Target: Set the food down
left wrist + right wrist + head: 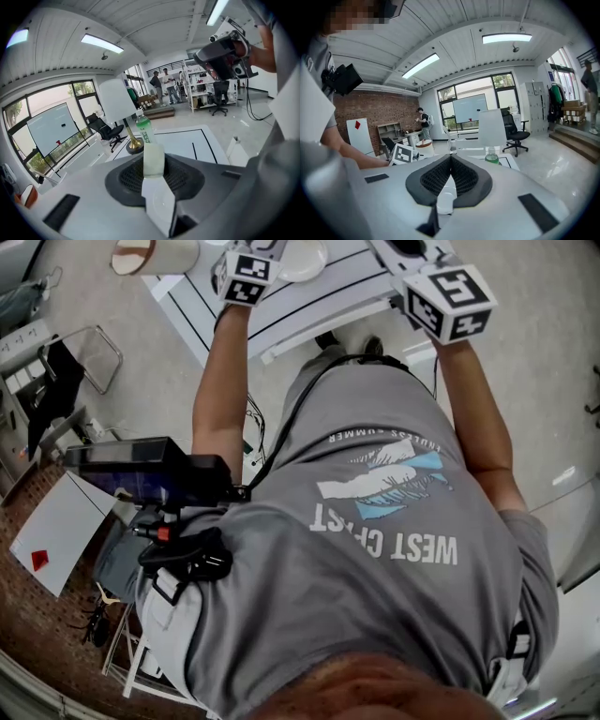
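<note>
A pale whitish block of food (153, 158) stands between the dark mesh pads of my left gripper (154, 169), which is shut on it. In the head view only the left gripper's marker cube (242, 277) shows, above the white table (281, 310) and beside a white plate (302, 259). My right gripper (450, 172) has its mesh pads closed together with nothing between them. Its marker cube (452, 301) is at the upper right of the head view. Both sets of jaw tips are hidden in the head view.
On the table stand a green bottle (144, 129) and a lamp with a white shade (119, 101) and a brass foot. A brown-rimmed bowl (134, 256) sits at the top left. Office chairs, shelves and several people are far back.
</note>
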